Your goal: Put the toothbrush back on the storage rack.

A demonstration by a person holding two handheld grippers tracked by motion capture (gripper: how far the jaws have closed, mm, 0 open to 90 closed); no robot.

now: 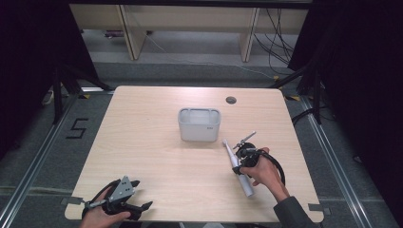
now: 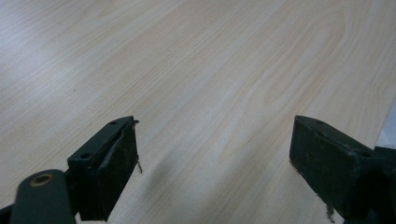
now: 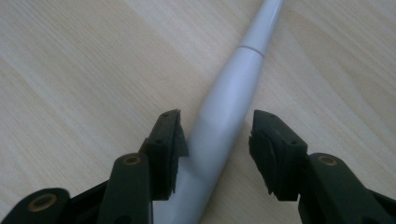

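On the right half of the table [image 1: 142, 142], a white electric toothbrush [image 1: 236, 167] lies flat on the pale wood, its slim neck pointing toward the far side and its thick handle toward the person's edge. The right claw [image 1: 240, 166] is down over the handle, held by the person's right hand [image 1: 261, 172], with a black cable looping off beside the wrist. In the right gripper view the toothbrush [image 3: 224, 112] runs slantwise up between the 2 black jaws: the left jaw's pad sits against or just beside the handle, while a strip of bare wood shows between the handle and the right jaw's pad. The claw is therefore partly closed around the handle with no firm grip on it.

Beyond the toothbrush, near the middle of the table, stands a white rectangular bin [image 1: 199, 124], upright, open at the top, and apart from the brush tip. A small round dark grommet [image 1: 231, 100] is set in the table's far part.

At the near left corner the left claw [image 1: 138, 194] rests in the person's left hand [image 1: 100, 216], a grey three-cornered plate on top. In the left gripper view the left claw [image 2: 215, 154] has its jaws spread wide over bare wood, with nothing between them.
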